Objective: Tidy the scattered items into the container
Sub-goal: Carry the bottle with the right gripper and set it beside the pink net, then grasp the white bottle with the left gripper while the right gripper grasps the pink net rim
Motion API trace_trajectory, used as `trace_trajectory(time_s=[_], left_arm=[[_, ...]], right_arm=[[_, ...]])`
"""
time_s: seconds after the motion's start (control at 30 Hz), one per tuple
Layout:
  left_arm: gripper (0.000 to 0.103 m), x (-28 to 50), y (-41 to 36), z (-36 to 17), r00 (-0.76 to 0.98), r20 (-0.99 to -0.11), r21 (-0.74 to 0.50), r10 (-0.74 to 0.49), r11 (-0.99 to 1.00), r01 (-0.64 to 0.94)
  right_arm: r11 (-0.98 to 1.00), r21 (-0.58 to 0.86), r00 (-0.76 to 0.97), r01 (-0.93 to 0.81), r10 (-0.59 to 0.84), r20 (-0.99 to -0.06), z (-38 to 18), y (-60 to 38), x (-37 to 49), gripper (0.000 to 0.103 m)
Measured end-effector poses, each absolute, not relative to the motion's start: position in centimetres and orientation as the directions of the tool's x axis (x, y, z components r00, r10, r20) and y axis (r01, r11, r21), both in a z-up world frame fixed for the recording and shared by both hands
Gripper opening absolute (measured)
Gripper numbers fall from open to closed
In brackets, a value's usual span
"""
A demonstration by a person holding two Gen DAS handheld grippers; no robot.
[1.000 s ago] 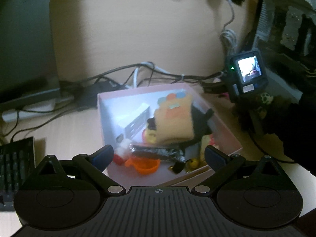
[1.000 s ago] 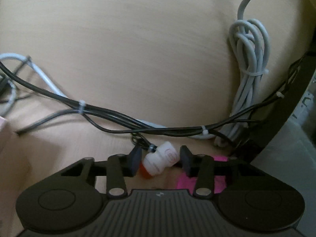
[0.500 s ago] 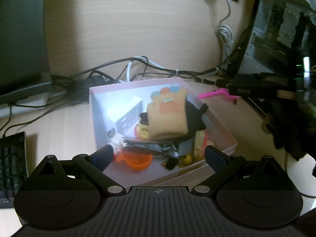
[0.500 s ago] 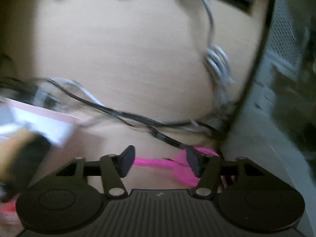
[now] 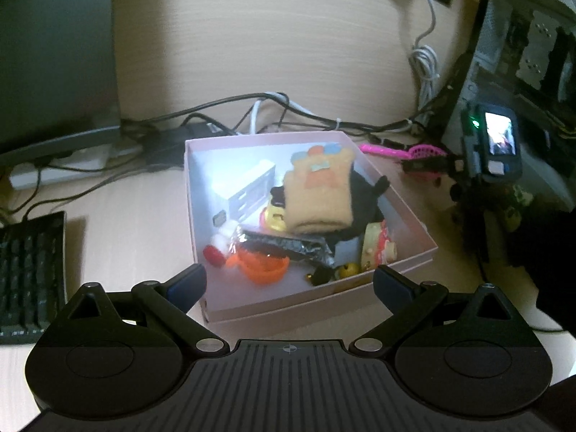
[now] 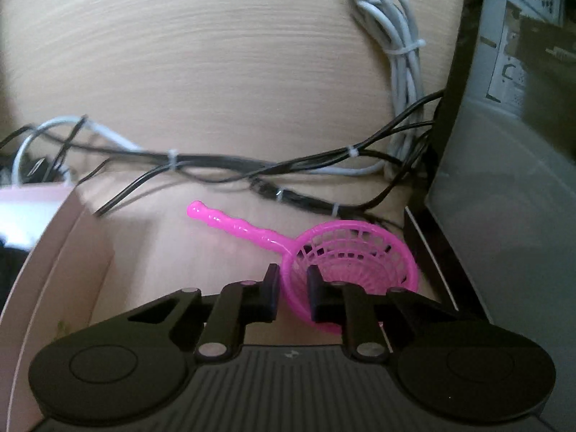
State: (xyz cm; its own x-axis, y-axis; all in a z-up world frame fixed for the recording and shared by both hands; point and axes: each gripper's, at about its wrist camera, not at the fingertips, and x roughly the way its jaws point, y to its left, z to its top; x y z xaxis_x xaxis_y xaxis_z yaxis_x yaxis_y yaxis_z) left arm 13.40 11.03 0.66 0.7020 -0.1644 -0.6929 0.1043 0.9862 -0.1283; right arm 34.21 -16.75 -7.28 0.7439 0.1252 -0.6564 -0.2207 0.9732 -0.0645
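Observation:
A pink box (image 5: pixel 410 216) sits on the desk, holding an orange glove (image 5: pixel 316 194), a small white bottle with a red cap (image 5: pixel 219 244), an orange lid (image 5: pixel 264 268) and other small items. My left gripper (image 5: pixel 288 282) is open and empty, just in front of the box. A pink toy strainer (image 6: pixel 345 252) lies on the desk right of the box; it also shows in the left wrist view (image 5: pixel 403 151). My right gripper (image 6: pixel 292 289) is closed on the strainer's near rim. The box corner (image 6: pixel 64 237) is at its left.
Bundled black and white cables (image 6: pixel 252 169) run along the back of the desk. A computer case (image 6: pixel 504 144) stands at the right. A keyboard (image 5: pixel 32 270) lies at the left, with a monitor (image 5: pixel 54 54) and a power strip (image 5: pixel 61 169) behind it.
The right gripper no longer holds the small white bottle; it swung over past the box and closed on the pink strainer's rim. The left gripper pulled back slightly, staying open.

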Motion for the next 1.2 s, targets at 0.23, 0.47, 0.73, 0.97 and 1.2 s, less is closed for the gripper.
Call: trace_trajectory(time_s=[0.23, 0.47, 0.73, 0.97, 1.2], left_arm=[[0.101, 10.9, 10.2, 2.0, 0.735, -0.658, -0.105, -0.166, 0.986, 0.129], [0.101, 6.6, 9.3, 1.6, 0.725, -0.658, -0.116, -0.203, 0.979, 0.168], [0.102, 3.8, 10.0, -0.8, 0.670, -0.704, -0.138, -0.234, 0.971, 0.195], [0.102, 1.9, 10.3, -2.8, 0.614, -0.738, -0.151, -0.281, 0.955, 0.256], [0.102, 0.7, 8.7, -5.3, 0.538, -0.774, -0.187, -0.336, 0.931, 0.312]], right_arm=[[0.931, -0.090, 0.705, -0.352, 0.201, -0.681, -6.4, -16.6, 26.7, 0.013], [0.852, -0.247, 0.694, -0.462, 0.174, -0.699, -6.3, -16.0, 17.4, 0.013], [0.852, -0.246, 0.684, -0.463, 0.166, -0.711, -5.3, -14.1, 10.2, 0.017], [0.867, -0.287, 0.708, -0.407, 0.101, -0.699, -4.7, -12.9, 5.7, 0.027], [0.883, -0.344, 0.767, -0.321, 0.030, -0.641, -3.2, -14.9, 1.7, 0.075]])
